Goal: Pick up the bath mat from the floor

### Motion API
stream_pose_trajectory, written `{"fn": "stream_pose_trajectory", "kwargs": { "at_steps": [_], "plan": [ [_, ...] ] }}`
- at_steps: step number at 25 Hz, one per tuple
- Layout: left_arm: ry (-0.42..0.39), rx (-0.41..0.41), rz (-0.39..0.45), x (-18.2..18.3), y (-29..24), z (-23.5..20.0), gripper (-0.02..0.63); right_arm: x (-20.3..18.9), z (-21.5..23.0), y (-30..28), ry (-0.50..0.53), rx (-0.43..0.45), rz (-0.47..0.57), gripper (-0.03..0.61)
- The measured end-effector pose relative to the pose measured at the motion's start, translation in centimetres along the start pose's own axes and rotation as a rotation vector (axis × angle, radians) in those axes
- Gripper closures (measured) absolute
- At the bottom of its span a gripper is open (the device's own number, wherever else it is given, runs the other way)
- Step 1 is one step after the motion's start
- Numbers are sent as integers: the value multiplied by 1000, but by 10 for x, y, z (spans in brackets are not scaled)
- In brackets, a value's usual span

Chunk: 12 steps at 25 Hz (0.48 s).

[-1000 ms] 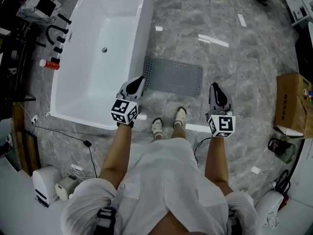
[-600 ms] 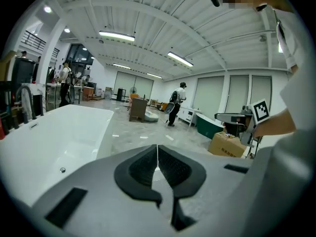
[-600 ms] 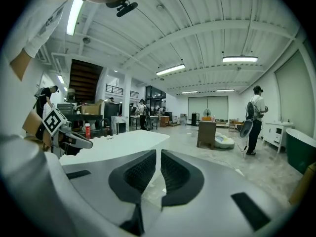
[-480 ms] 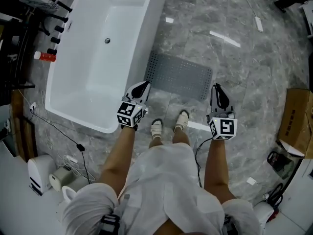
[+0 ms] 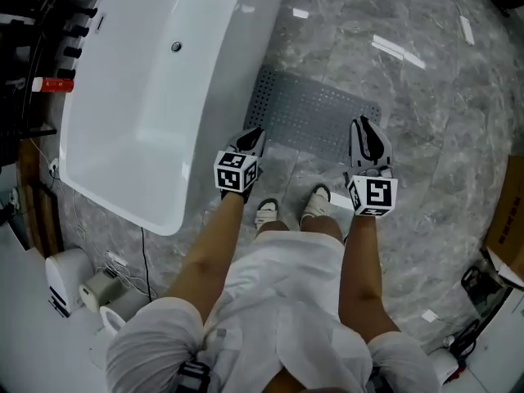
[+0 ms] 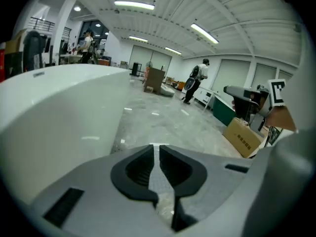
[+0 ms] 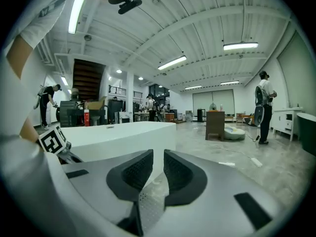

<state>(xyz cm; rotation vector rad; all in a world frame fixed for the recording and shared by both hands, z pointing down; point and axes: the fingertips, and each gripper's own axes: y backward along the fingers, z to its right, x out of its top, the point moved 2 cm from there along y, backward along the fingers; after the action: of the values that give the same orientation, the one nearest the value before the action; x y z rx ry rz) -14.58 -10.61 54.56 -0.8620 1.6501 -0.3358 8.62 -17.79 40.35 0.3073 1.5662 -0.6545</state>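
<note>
Head view: grey perforated bath mat [image 5: 315, 117] laid flat on floor [image 5: 426, 137] beside bathtub [image 5: 139, 97], near corners overlapped by left gripper [image 5: 252, 137] and right gripper [image 5: 366, 133].
Left gripper view: fingers [image 6: 134, 170] closed to slit, nothing held.
Right gripper view: fingers [image 7: 136, 172] just eased slightly apart, empty; mat glimpsed only as dotted sliver.

The right gripper [image 7: 158, 156] points at the white bathtub [image 7: 113, 135]. Its jaws have just been opening and stand a narrow gap apart, with nothing pinched between them. Below the bathtub's wall, the dotted grey bath mat [image 7: 148, 201] shows through that gap. Left of the bathtub sits a marker cube [image 7: 51, 141]. Right of the bathtub stands a brown box [image 7: 215, 125], and farther right a person [image 7: 263, 107] wearing a backpack.
</note>
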Motion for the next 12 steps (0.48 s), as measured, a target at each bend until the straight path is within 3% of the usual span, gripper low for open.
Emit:
{"fn": "stream_pose_trajectory", "kwargs": {
  "at_steps": [4, 12],
  "plan": [
    [65, 59, -105, -63, -58, -31, 534, -60, -4, -45, 21, 34, -31, 502],
    [159, 158, -217, -170, -151, -100, 477, -167, 5, -116, -22, 34, -60, 457]
  ]
}}
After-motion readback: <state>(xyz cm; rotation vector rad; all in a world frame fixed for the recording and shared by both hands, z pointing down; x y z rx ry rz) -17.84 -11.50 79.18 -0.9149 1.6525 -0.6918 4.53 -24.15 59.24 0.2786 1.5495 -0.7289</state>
